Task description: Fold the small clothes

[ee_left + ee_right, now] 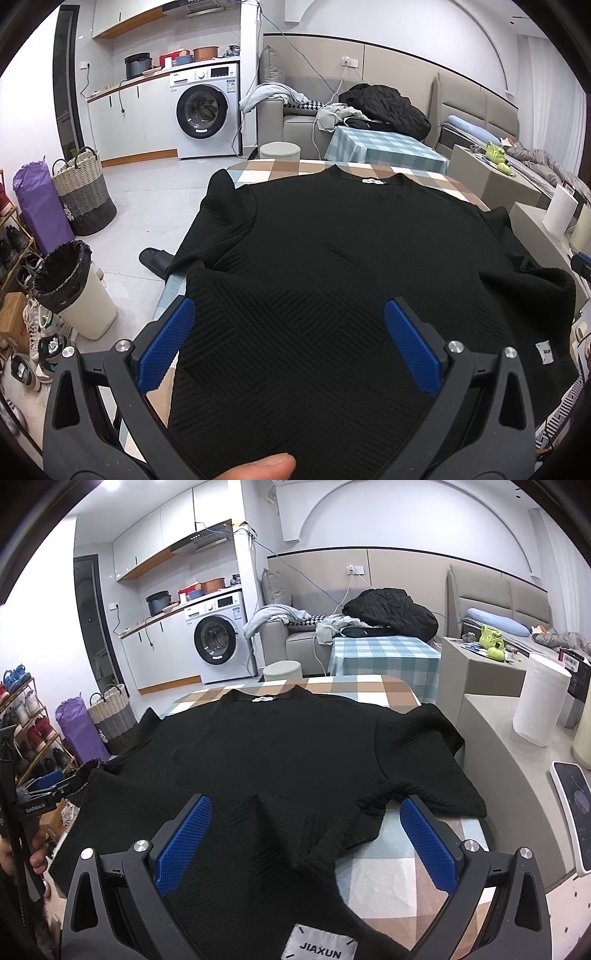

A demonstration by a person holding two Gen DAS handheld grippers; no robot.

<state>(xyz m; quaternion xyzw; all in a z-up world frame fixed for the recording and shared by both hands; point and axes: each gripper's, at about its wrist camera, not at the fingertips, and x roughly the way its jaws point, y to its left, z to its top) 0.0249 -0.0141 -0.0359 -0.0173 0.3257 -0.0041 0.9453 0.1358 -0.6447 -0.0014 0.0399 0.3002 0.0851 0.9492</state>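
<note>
A black textured short-sleeve top (351, 258) lies spread flat on a table with a brown, white and teal checked cloth (369, 170), its collar and white neck tag at the far end. My left gripper (290, 304) is open at the near left hem, and the fabric runs between its blue pads (166, 347). A thumb (262, 467) shows at the bottom edge. In the right wrist view my right gripper (306, 803) is open over the near right hem of the top (277, 746), where the fabric is bunched into folds. A white "JIAXUN" label (319, 945) sits close to the camera.
A lined waste bin (70, 288), a woven basket (83, 195) and a slipper (157, 258) stand on the floor left of the table. A grey ledge (498, 738) with a paper roll (539, 701) runs along the right. A second checked table (384, 653) stands beyond.
</note>
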